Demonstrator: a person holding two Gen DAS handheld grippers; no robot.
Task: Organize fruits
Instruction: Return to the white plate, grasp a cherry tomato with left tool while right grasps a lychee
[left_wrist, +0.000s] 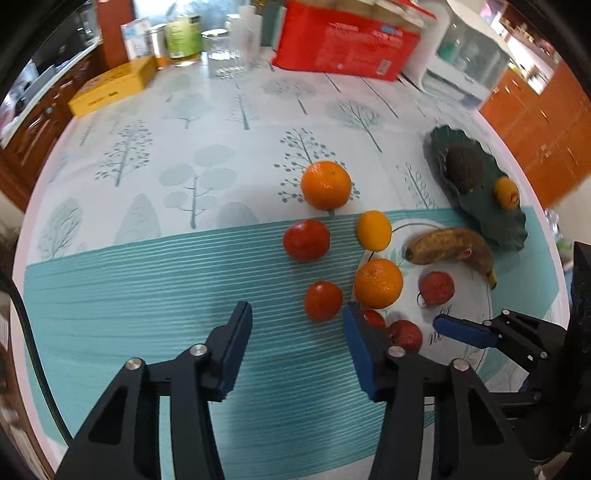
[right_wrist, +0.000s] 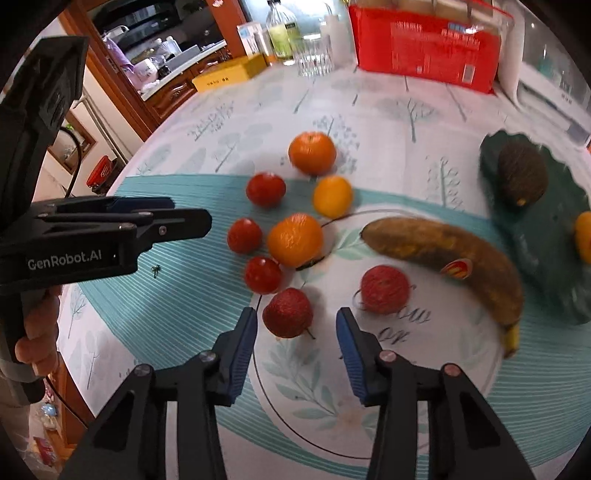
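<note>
— Looking along the left gripper (left_wrist: 297, 330), what shows?
— Its jaws stand apart over the teal stripes, empty. Just beyond lie tomatoes (left_wrist: 306, 239), oranges (left_wrist: 378, 283) and a banana (left_wrist: 452, 246); far right, a green dish (left_wrist: 480, 210) holds an avocado (left_wrist: 464, 168).

— And from the right gripper (right_wrist: 296, 326)?
— Spread wide, gripping nothing, a lychee (right_wrist: 287, 312) just ahead between the fingertips. The banana's sticker is unreadable. At left, the other tool reads "GenRobot.AI" (right_wrist: 63, 261).

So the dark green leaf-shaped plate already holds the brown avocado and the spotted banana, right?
Not quite. The dark green leaf-shaped plate holds the brown avocado and a small orange fruit; the spotted banana lies on the tablecloth beside it, as the right wrist view shows.
</note>
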